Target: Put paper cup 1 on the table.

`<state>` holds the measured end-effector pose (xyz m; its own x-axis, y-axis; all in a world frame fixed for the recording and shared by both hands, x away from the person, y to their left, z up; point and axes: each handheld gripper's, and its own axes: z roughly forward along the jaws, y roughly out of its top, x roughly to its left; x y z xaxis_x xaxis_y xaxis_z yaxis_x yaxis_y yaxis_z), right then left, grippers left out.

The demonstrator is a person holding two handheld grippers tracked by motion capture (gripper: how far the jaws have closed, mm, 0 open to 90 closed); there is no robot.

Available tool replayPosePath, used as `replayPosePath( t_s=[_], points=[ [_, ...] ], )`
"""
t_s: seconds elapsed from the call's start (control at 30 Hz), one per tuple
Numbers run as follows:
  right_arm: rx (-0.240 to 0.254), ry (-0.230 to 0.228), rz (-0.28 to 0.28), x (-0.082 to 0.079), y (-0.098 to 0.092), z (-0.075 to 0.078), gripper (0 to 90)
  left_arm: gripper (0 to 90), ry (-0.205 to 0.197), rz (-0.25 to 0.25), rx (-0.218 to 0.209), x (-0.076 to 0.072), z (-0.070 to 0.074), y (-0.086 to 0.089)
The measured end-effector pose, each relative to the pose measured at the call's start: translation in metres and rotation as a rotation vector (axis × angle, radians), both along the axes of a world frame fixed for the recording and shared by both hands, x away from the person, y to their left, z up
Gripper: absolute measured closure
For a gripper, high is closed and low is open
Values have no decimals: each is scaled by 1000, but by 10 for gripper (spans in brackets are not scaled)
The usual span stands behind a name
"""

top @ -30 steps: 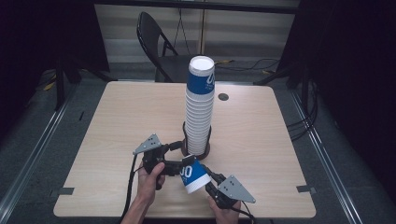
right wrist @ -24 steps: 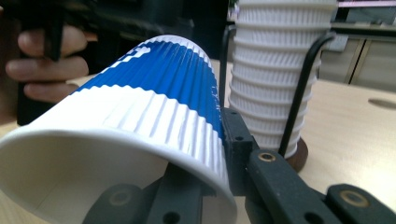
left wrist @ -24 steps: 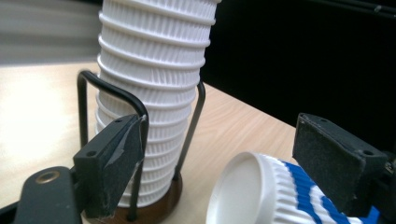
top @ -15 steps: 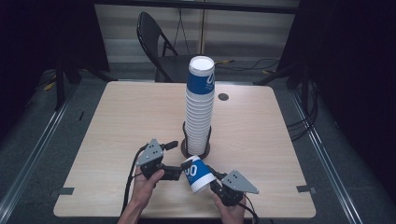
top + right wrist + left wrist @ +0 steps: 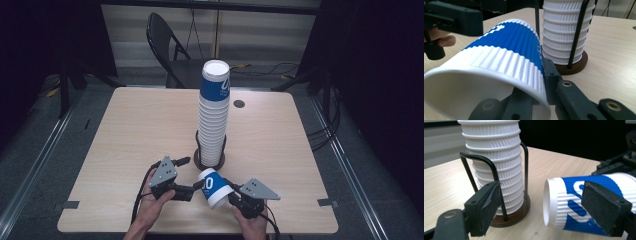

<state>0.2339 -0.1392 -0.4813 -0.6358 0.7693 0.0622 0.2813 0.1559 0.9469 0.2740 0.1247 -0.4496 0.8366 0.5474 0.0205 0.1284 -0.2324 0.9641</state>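
**Q:** What stands on the worktop, taken from the largest item down?

**A:** A tall stack of ribbed paper cups rises from a wire cup holder on a round dark base, set a little toward the near edge of the worktop's middle. Nearer the near edge, between the two hands, a single blue-and-white paper cup lies tilted on its side just in front of the holder.

**Q:** How is that cup held?

**A:** The right claw is clenched on the cup's rim, one jaw inside the mouth and one outside against the wall. The left claw is released; its jaws stand part open, one toward the stack, the other close beside the cup's blue band. Whether that pad touches the wall cannot be told.

**Q:** How will the cup likely handle?

**A:** Probably very light, with a thin wall that dents under a hard squeeze. The corrugated sleeve should give the pads good friction. The rolled rim and the closed bottom look like the stiffest parts.

**Q:** Where is the best hold?

**A:** Judged from this, at the rim, as the right claw has it, or across the ribbed band near the bottom with gentle pressure.
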Motion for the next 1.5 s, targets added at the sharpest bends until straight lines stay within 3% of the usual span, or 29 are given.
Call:
replayPosePath(
  t_s=[0.13, 0.17, 0.27, 0.33, 0.43, 0.5, 0.6, 0.67, 0.73, 0.87, 0.93, 1.17, 1.27, 1.4, 1.5],
  points=[
    [-6, 19, 12, 3, -4, 4, 861, 165, 3, -32, -6, 0, -3, 2],
    [-1, 45, 16, 5, -6, 7, 861, 173, -3, -33, -7, -1, -3, 2],
    [-9, 58, 15, 6, -7, 8, 861, 188, 5, -22, 5, -4, -5, 1],
    [-12, 74, 22, 8, -10, 10, 861, 187, 18, -43, 15, -5, -7, 0],
    [-20, 86, 31, 8, -13, 12, 861, 173, 5, -80, 40, -8, -9, -3],
    [-31, 105, 44, 11, -16, 14, 861, 172, -24, -100, 82, -12, -11, -7],
    [-43, 126, 51, 12, -17, 15, 861, 166, -35, -121, 97, -14, -12, -9],
    [-29, 165, 75, 15, -19, 16, 861, 159, -66, -117, 115, -17, -13, -11],
    [-48, 187, 84, 17, -20, 19, 861, 163, -70, -142, 116, -18, -15, -12],
    [-91, 232, 101, 21, -20, 23, 861, 175, -112, -179, 179, -21, -18, -17],
    [-95, 239, 100, 21, -20, 23, 861, 175, -146, -159, 216, -23, -20, -20],
    [-121, 272, 113, 24, -19, 26, 861, 164, -176, -170, 249, -28, -23, -26],
    [-131, 286, 116, 24, -18, 27, 861, 157, -191, -153, 289, -30, -24, -30],
    [-139, 290, 124, 24, -17, 28, 861, 158, -257, -162, 367, -35, -25, -37],
    [-145, 299, 126, 25, -16, 29, 861, 153, -298, -151, 391, -38, -26, -40]
  ],
)
